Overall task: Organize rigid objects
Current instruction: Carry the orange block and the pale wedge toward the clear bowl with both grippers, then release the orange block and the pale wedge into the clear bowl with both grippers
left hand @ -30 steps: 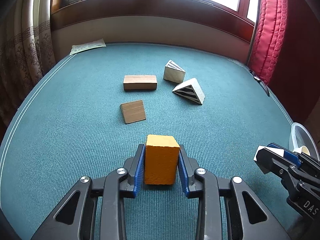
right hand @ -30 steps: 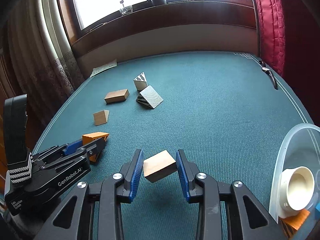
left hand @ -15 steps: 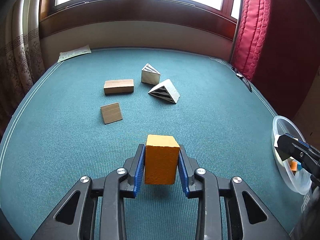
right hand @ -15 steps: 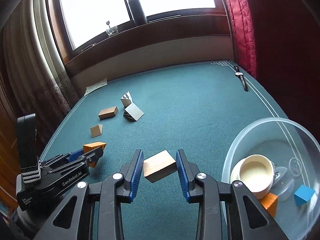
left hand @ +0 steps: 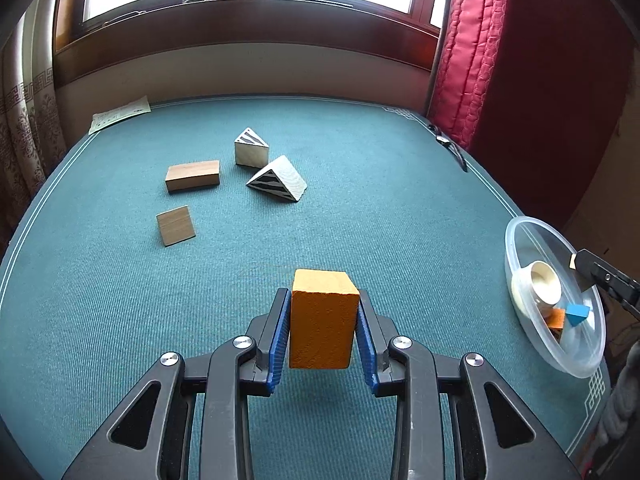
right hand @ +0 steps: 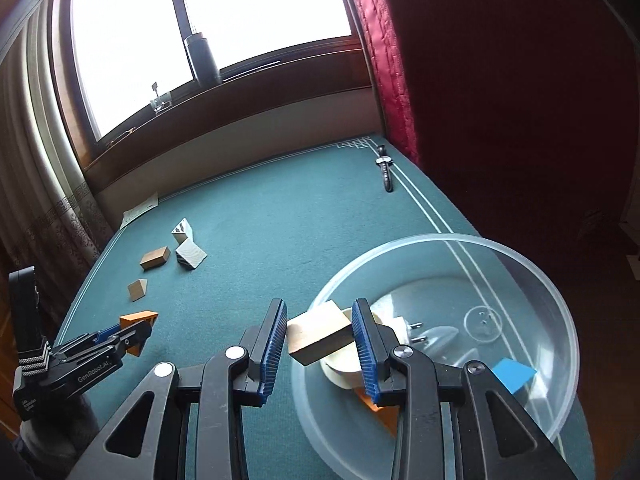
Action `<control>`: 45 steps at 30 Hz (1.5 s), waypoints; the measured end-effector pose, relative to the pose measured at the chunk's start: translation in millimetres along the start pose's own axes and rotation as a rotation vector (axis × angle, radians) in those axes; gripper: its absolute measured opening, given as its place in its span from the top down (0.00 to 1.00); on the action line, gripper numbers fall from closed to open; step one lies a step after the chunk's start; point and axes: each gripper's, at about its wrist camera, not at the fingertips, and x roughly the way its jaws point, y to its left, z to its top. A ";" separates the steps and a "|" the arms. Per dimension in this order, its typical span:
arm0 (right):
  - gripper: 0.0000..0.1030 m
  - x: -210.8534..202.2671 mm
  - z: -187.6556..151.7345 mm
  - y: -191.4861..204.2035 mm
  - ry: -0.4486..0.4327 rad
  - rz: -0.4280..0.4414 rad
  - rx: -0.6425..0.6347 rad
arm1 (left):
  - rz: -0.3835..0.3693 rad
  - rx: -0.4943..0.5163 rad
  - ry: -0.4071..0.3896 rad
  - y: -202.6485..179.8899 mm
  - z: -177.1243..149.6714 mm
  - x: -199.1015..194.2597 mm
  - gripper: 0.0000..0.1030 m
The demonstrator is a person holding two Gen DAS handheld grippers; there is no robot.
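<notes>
My left gripper (left hand: 323, 320) is shut on an orange block (left hand: 322, 320) and holds it above the green table. My right gripper (right hand: 320, 334) is shut on a pale wooden block (right hand: 318, 332) over the near rim of a clear plastic bowl (right hand: 552, 292). The bowl holds a cream cup (right hand: 340, 364), a blue block (right hand: 512, 374) and an orange block (right hand: 378, 408). It also shows at the right table edge in the left wrist view (left hand: 520, 236). A brown rectangular block (left hand: 193, 175), a brown wedge (left hand: 175, 225) and two striped white prisms (left hand: 250, 153) (left hand: 280, 185) lie on the far table.
A wristwatch (right hand: 385, 168) lies near the far right table edge. A paper sheet (left hand: 120, 114) lies at the far left corner. A red curtain (left hand: 468, 60) hangs at the right. The left gripper shows at lower left of the right wrist view (right hand: 136, 326).
My right gripper has carried the pale block rightward to over the bowl. My left gripper has drifted right with the orange block, so the bowl is now in its view.
</notes>
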 end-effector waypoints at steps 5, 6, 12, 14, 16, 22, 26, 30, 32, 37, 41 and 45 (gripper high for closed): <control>0.65 -6.2 -7.3 -30.5 0.012 -0.058 0.039 | -0.024 0.037 -0.002 -19.5 0.4 -2.9 0.69; 0.65 -7.2 -9.2 -35.1 0.016 -0.064 0.044 | -0.030 0.044 -0.001 -23.8 0.6 -3.2 0.69; 0.65 -11.7 -20.3 -53.6 0.026 -0.081 0.063 | -0.073 0.088 0.005 -51.8 1.0 -5.3 0.69; 0.64 -13.3 -21.7 -59.4 0.021 -0.091 0.075 | -0.089 0.103 0.010 -62.1 1.7 -5.9 0.69; 0.61 -13.5 -22.4 -66.5 0.020 -0.096 0.097 | -0.107 0.120 0.012 -71.8 2.1 -7.5 0.69; 0.58 -17.1 -24.6 -84.9 0.002 -0.113 0.147 | -0.169 0.170 0.020 -103.4 4.1 -13.1 0.69; 0.58 -19.0 -26.2 -92.1 -0.008 -0.129 0.156 | -0.220 0.205 0.032 -126.5 4.1 -14.1 0.69; 0.47 -21.8 -27.1 -103.3 -0.026 -0.147 0.191 | -0.267 0.250 0.045 -151.7 4.5 -12.7 0.69; 0.44 -24.2 -27.6 -109.2 -0.040 -0.163 0.210 | -0.290 0.274 0.051 -163.9 4.0 -12.4 0.69; 0.44 -26.1 -26.8 -117.0 -0.055 -0.184 0.229 | -0.342 0.335 0.058 -194.4 1.8 -11.1 0.69; 0.44 -25.3 -26.9 -119.3 -0.058 -0.201 0.227 | -0.375 0.369 0.068 -213.7 -0.5 -6.0 0.69; 0.41 -26.6 -27.0 -125.3 -0.063 -0.218 0.244 | -0.398 0.392 0.075 -228.3 -1.3 -0.4 0.69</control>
